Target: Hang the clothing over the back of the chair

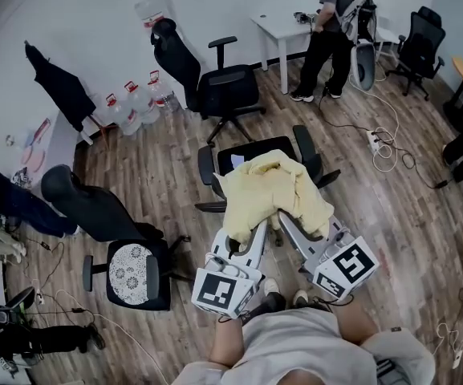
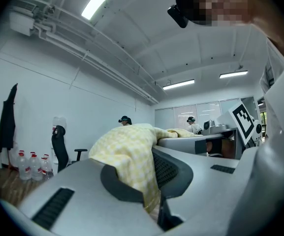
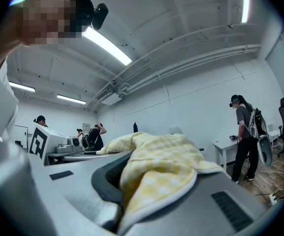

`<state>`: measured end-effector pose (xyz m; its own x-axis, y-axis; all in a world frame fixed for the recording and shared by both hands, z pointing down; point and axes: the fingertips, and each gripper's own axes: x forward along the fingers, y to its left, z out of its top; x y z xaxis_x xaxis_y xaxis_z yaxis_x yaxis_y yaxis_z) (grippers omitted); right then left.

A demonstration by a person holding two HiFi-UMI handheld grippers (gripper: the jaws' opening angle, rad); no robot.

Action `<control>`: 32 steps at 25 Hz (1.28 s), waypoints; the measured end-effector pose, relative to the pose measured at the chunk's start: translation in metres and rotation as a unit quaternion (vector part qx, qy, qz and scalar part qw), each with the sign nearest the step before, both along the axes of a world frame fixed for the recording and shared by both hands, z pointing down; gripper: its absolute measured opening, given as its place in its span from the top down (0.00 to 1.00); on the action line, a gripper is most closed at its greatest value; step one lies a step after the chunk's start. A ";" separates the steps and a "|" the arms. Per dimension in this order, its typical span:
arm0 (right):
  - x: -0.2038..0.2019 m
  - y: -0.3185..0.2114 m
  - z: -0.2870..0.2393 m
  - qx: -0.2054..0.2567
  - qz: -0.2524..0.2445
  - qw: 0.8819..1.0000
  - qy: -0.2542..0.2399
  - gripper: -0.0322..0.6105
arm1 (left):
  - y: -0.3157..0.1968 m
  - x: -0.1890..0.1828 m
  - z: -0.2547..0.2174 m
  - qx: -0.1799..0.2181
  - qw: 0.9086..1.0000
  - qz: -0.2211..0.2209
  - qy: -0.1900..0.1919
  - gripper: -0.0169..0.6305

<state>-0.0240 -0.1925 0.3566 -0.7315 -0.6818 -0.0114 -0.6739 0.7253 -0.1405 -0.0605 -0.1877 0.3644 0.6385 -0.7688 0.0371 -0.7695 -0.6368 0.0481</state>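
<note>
My left gripper [image 2: 150, 193] and right gripper [image 3: 117, 208] pinch soft yellow-checked clothing [image 3: 156, 166]; only the head view shows the black chair [image 1: 251, 149] beneath.

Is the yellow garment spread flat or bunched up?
Bunched up: the garment sags in crumpled folds, pinched by the left gripper and right gripper.

Head view hangs high, looking steeply down over the wearer's shoulders onto the floor [image 1: 391, 215] and the chair [image 1: 267, 147] ahead. Both gripper views sit low and level, right up against the yellow clothing [image 2: 127, 154] — the shared ground of all three. Left also faces the water bottles [image 2: 31, 165]; right, the standing person [image 3: 245, 132] — both seen from overhead too.
</note>
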 end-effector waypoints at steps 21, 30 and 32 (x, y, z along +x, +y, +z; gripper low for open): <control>0.018 0.045 0.059 -0.056 -0.038 0.997 0.028 0.89 | 0.040 0.020 0.056 -0.064 0.997 -0.045 -0.018 0.93; 0.018 0.055 0.083 -0.068 -0.031 0.996 0.047 0.89 | 0.050 0.020 0.078 -0.077 0.996 -0.049 -0.019 0.93; 0.018 0.056 0.089 -0.070 -0.028 0.996 0.052 0.89 | 0.052 0.020 0.083 -0.079 0.995 -0.051 -0.018 0.93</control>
<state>-0.0060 -0.1365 0.4456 -0.7602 -0.6299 0.1589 -0.6496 0.7397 -0.1753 -0.0405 -0.1358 0.4479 0.5542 -0.8117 0.1842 -0.8323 -0.5428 0.1122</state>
